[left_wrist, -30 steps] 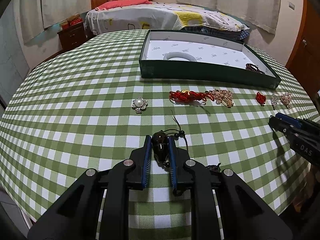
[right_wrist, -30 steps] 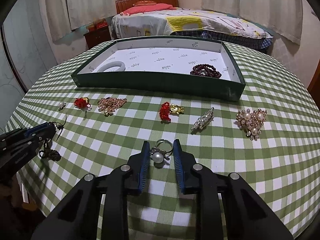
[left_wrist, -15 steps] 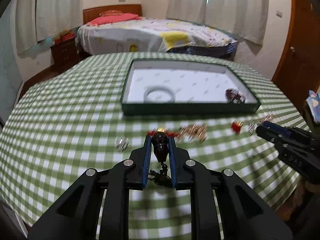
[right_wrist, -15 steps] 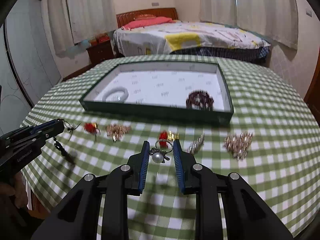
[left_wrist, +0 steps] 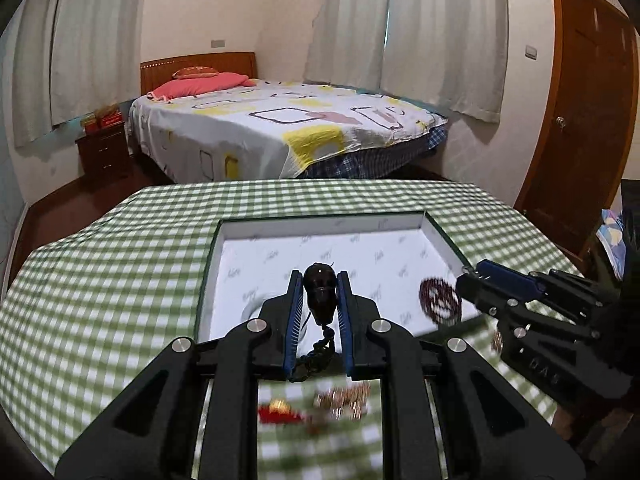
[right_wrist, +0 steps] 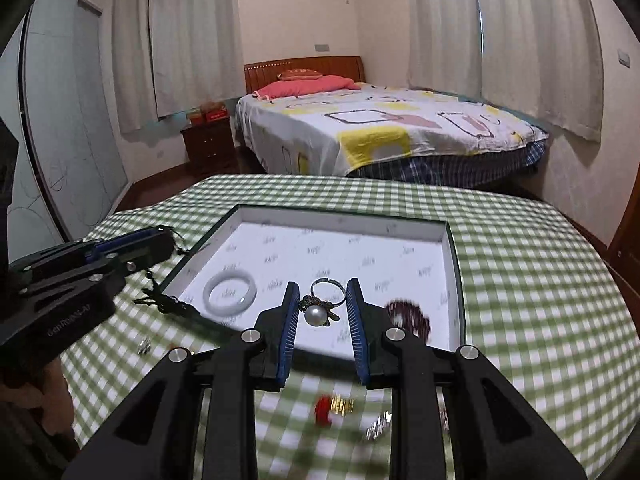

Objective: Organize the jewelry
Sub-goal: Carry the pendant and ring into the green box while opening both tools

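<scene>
Left gripper (left_wrist: 319,280) is clenching a dark bead pendant (left_wrist: 320,295), its black cord (left_wrist: 318,350) dangling down between the blue pads, all of it hanging in the air over the near part of the tray (left_wrist: 208,264). Right gripper (right_wrist: 322,296) is gripping a pearl ring (right_wrist: 318,312), band pointing up and away, pearl facing the camera, also hovering above the tray's near wall. Both grippers are pointing forward and downward, side by side; each is showing in the other's view, the left one at (right_wrist: 160,240), the right one at (left_wrist: 476,276). The green-walled tray with white printed lining is holding a white bangle (right_wrist: 229,292) on its left side and a dark red bead bracelet (right_wrist: 408,318) toward the right, well apart. On the green checked counter (right_wrist: 520,260), in front of the tray, blurred loose pieces are lying: a red and gold charm (right_wrist: 332,408), a silvery brooch (right_wrist: 378,430), a gold cluster (left_wrist: 344,398), another red piece (left_wrist: 276,414). Tray middle and far half are bare. Counter is falling away at the far edge, with the bed (left_wrist: 280,128) beyond.
</scene>
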The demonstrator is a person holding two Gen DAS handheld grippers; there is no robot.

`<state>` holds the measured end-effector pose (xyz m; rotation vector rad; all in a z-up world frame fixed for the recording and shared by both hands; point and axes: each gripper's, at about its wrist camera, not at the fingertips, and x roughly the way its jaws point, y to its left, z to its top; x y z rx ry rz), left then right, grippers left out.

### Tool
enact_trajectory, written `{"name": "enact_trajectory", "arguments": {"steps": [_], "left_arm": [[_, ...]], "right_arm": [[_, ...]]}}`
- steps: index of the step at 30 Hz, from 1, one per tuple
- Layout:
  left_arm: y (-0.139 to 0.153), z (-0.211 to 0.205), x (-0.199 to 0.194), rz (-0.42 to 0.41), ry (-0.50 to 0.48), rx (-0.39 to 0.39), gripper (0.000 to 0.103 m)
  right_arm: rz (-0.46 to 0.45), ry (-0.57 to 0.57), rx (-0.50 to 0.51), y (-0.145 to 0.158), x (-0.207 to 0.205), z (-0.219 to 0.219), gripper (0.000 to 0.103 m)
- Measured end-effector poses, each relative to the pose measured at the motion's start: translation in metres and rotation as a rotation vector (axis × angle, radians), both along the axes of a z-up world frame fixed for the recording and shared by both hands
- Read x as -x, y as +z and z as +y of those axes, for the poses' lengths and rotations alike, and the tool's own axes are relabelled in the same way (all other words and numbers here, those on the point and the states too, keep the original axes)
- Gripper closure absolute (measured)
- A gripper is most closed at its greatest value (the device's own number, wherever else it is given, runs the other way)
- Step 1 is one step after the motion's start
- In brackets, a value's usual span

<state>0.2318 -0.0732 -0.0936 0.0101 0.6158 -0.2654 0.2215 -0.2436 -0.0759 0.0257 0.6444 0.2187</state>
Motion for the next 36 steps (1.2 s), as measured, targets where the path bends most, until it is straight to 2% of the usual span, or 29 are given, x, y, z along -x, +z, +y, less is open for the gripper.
{"name": "enact_trajectory", "arguments": {"steps": [3,9,18,20,23,25,27,29,31,36], "left_arm": [[-0.012,-0.011,-0.023,0.010,-0.003,-0.012,0.086],[-0.059,-0.029,-0.061,0.112,-0.008,-0.049,0.086],[-0.103,-0.032,-0.085,0.231,0.003,-0.087,0.086],[-0.105,-0.031,-0.088,0.248,0.005,-0.083,0.086],[-0.106,-0.030,-0.089,0.252,0.005,-0.076,0.078],[-0.105,-0.030,-0.088,0.246,0.007,-0.080,0.067],[-0.102,-0.030,-0.086,0.238,0.015,-0.075,0.063],[-0.099,-0.028,-0.086,0.235,0.017,-0.068,0.061],[-0.095,-0.027,-0.084,0.224,0.029,-0.072,0.053],[-0.080,-0.020,-0.074,0.176,0.060,-0.075,0.046]], "right_arm": [[0.016,-0.003,0.007,-0.009,-0.018,0.001,0.078],[0.113,0.001,0.029,-0.048,-0.048,0.003,0.078],[0.185,0.008,0.050,-0.077,-0.070,0.002,0.078],[0.180,0.006,0.057,-0.078,-0.070,0.001,0.078],[0.180,0.006,0.064,-0.080,-0.070,0.002,0.076],[0.179,0.005,0.070,-0.081,-0.069,0.004,0.070],[0.169,-0.002,0.078,-0.079,-0.069,0.005,0.063],[0.158,-0.004,0.083,-0.077,-0.068,0.005,0.063],[0.150,-0.008,0.088,-0.073,-0.066,0.004,0.063],[0.136,-0.030,0.102,-0.063,-0.059,0.001,0.063]]}}
